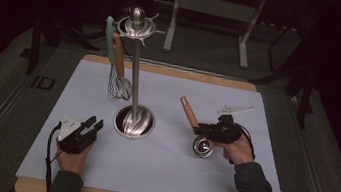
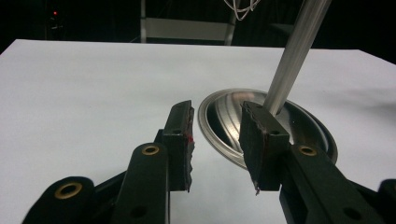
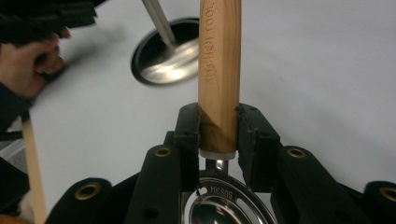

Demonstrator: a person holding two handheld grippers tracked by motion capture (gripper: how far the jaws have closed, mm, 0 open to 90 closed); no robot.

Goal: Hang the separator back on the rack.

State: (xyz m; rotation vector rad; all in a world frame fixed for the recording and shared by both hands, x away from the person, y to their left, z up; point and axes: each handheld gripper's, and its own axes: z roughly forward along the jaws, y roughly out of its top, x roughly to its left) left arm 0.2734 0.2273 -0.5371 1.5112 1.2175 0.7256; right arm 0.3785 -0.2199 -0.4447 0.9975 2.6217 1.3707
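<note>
right gripper (image 3: 218, 128) clamps wooden-handled strainer (image 3: 218, 60), probably off table.

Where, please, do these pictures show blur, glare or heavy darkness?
High view: surroundings nearly black, white mat lit. Right gripper view: stand base and the far hand smeared, wooden handle in the right tool sharp. Left gripper view: sharp, bright streaks of glare on the metal pole.

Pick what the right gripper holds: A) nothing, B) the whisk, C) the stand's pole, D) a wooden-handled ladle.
D: the right gripper has its jaws clamped on the ladle's wooden handle, with the steel bowl just below; the whisk hangs on the stand.
</note>
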